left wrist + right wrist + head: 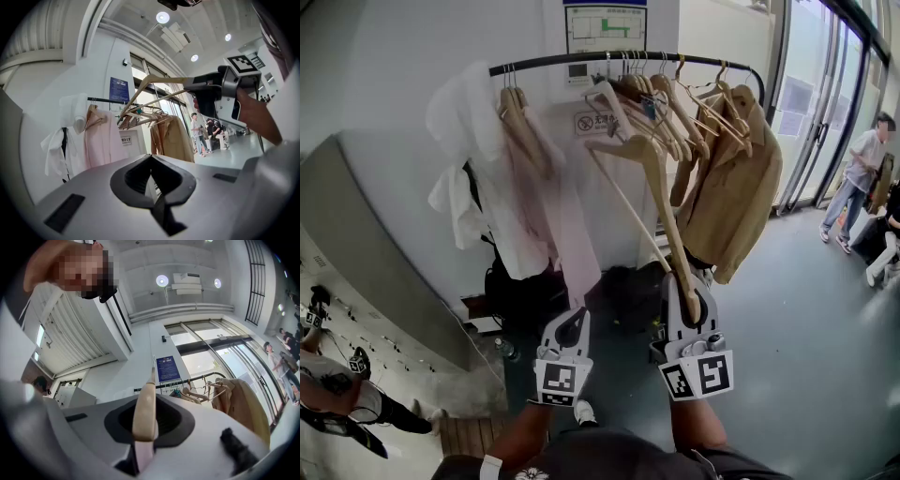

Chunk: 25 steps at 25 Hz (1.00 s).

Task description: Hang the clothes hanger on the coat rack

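The coat rack (628, 58) along the white wall is pretty loaded. There's a white garment (469, 122) and a pink garment (553, 206) toward its left end, a bunch of bare wooden hangers (670, 117) in the middle, and a tan coat (736, 178) on the right. The clothes hanger (663, 202) slants up toward the rail with its top in among those bare ones. Can't tell if its hook is actually on the rail. The right tool (686, 292) is tilted upward and clamped on the lower end of one hanger arm. The left tool (572, 321) sits level just beside it, jaws together with nothing in them.
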Each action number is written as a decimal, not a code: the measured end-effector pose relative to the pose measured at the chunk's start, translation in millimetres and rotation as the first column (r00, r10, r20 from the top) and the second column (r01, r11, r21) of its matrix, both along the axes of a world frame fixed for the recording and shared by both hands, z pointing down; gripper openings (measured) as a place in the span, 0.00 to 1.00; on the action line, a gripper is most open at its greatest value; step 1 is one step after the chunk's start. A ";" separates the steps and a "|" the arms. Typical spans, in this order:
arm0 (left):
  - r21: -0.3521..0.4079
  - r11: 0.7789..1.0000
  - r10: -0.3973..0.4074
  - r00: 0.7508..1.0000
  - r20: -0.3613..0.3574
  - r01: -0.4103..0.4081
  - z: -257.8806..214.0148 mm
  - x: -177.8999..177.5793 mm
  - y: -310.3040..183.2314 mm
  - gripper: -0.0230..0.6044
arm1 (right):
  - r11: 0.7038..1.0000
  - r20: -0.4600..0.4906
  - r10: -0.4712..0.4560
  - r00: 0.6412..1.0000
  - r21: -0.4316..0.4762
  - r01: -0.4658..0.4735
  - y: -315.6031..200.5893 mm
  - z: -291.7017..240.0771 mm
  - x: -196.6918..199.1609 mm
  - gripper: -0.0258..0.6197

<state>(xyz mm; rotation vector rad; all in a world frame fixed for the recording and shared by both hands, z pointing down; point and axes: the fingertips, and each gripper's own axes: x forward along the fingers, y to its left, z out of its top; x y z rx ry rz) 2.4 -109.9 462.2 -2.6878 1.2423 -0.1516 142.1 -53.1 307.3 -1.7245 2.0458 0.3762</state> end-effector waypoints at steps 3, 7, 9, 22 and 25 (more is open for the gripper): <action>0.003 1.000 0.007 1.000 -0.009 -0.007 -6.0 -16.9 -38.9 0.05 | 1.000 -0.006 0.016 1.000 0.013 -0.016 -45.0 -7.5 -9.1 0.11; 0.014 1.000 0.002 1.000 -0.011 -0.002 -13.3 -39.0 -85.9 0.05 | 0.999 -0.010 0.030 0.999 0.039 -0.030 -104.2 -20.9 -20.3 0.11; 0.028 1.000 -0.004 1.000 -0.008 0.005 -18.2 -49.8 -107.7 0.05 | 0.998 -0.012 0.031 0.999 0.063 -0.030 -134.1 -33.6 -26.4 0.11; 0.015 0.989 -0.147 0.989 -0.023 0.147 -21.5 -103.5 -176.6 0.05 | 0.999 -0.045 0.013 0.999 0.044 -0.011 -293.7 -81.4 -49.5 0.11; 0.015 0.985 -0.171 0.985 -0.015 0.171 -18.3 -103.5 -180.3 0.05 | 1.000 -0.057 0.002 0.998 0.029 -0.001 -318.1 -78.4 -51.3 0.11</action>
